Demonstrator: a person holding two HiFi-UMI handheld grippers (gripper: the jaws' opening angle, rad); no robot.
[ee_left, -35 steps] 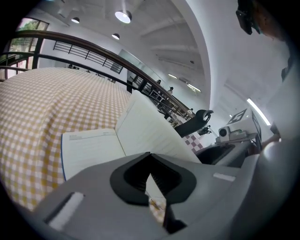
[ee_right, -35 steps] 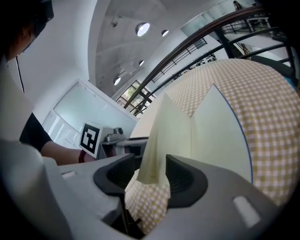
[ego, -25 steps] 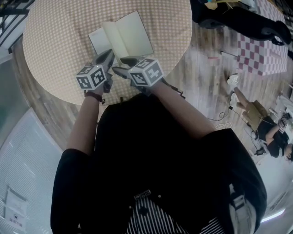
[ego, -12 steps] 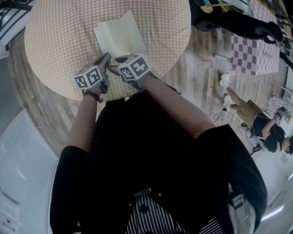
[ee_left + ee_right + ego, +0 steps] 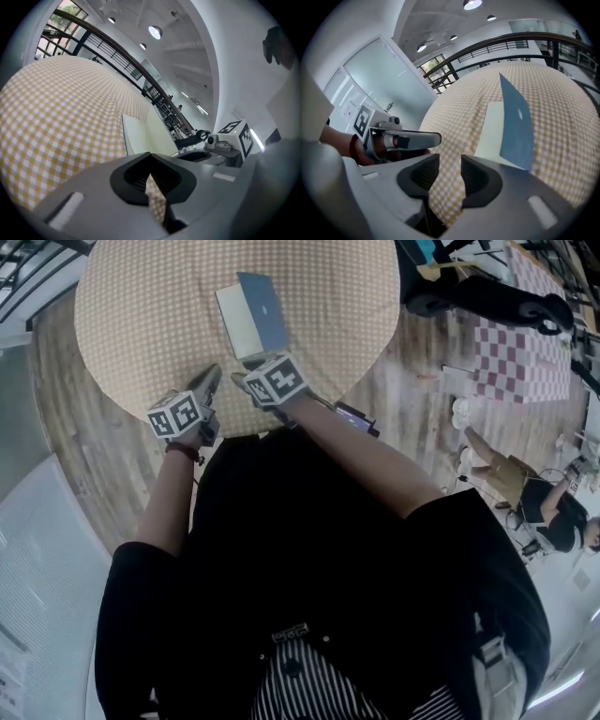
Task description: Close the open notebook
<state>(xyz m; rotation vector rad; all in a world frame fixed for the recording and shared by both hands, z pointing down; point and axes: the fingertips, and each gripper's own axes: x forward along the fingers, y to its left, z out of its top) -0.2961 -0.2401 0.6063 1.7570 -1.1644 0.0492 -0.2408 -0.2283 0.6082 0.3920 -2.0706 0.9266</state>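
Notebook (image 5: 251, 320) half-shut, blue cover (image 5: 266, 310) aslant above cream pages (image 5: 236, 322)

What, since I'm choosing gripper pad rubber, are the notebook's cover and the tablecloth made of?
Notebook cover: probably thin matte blue card; it stands as a flat, stiff sheet without shine. Tablecloth: likely woven fabric, tan-and-white check, matte; printed vinyl cannot be ruled out.

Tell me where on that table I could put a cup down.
The table is bare left of the notebook, right of it, and beyond it to the far rim. The near edge is crowded: the left gripper and the right gripper, its empty jaws just closing partway, are by the notebook's near end.
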